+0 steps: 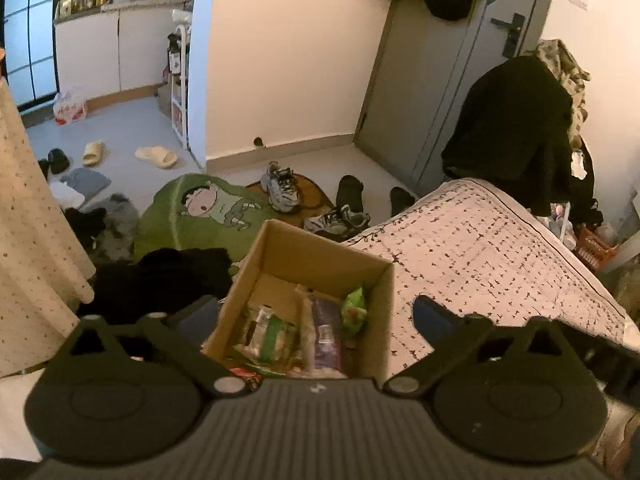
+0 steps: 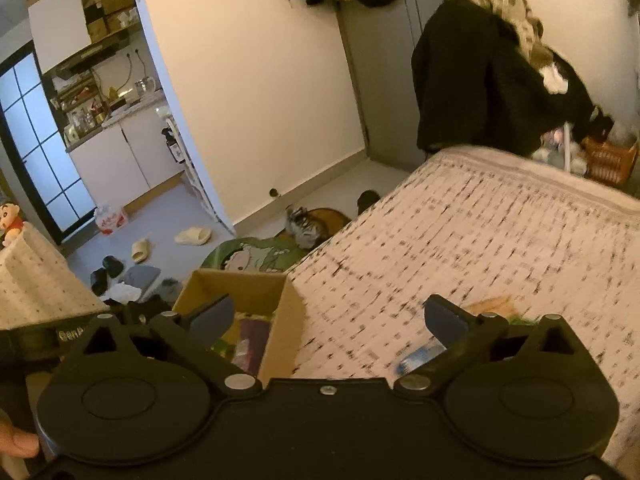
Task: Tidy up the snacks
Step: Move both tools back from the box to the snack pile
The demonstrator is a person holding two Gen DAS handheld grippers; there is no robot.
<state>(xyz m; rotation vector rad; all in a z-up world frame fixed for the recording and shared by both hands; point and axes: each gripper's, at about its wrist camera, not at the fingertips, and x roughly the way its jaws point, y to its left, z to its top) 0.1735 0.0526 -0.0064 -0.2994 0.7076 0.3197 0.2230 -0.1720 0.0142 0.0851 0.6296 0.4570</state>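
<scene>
On the patterned bedspread, just right of our empty, spread right gripper, lies a blue-and-white snack packet, while our left gripper hangs spread and empty over the open brown cardboard box.

Warm, dim indoor light tints both my views yellowish. Cool daylight comes through the glass door, seen at the left edge, and washes it out. The fisheye bends the walls and blackens the corners. My left view is fairly sharp; my right view smears with motion blur, worst across the bedspread. Black clothes lose all detail
</scene>
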